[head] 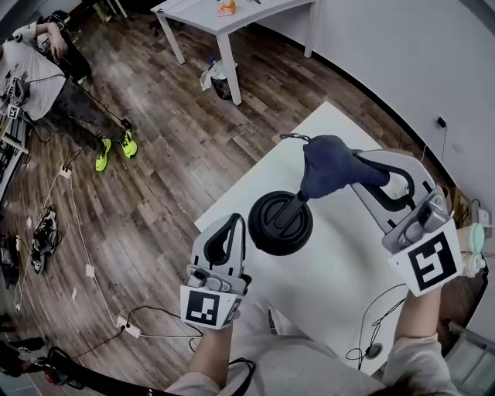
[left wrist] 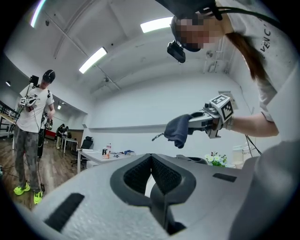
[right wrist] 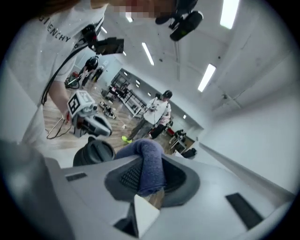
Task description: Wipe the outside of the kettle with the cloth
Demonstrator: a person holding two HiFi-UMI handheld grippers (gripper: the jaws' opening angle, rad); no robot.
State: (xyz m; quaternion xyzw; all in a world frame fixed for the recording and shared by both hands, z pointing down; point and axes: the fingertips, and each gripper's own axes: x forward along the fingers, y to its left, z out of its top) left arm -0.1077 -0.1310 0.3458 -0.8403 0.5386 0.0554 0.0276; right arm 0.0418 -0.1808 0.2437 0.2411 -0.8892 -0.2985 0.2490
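Observation:
A black kettle (head: pixel 280 223) with a round lid stands on the white table (head: pixel 340 286). My right gripper (head: pixel 362 164) hovers just above and right of it, shut on a dark blue cloth (head: pixel 329 165) that hangs over the kettle's handle side. In the right gripper view the cloth (right wrist: pixel 147 166) is pinched between the jaws, with the kettle (right wrist: pixel 93 152) beyond. My left gripper (head: pixel 234 224) sits close to the kettle's left side, shut and empty. From the left gripper view I see the cloth (left wrist: pixel 178 130) dangling from the right gripper (left wrist: pixel 212 117).
The table's left edge runs just beside the left gripper, with wood floor below. A black cable (head: pixel 379 332) lies on the table's near corner. Another white table (head: pixel 224 19) stands at the back, and a person (head: pixel 46 85) is at the far left among floor cables.

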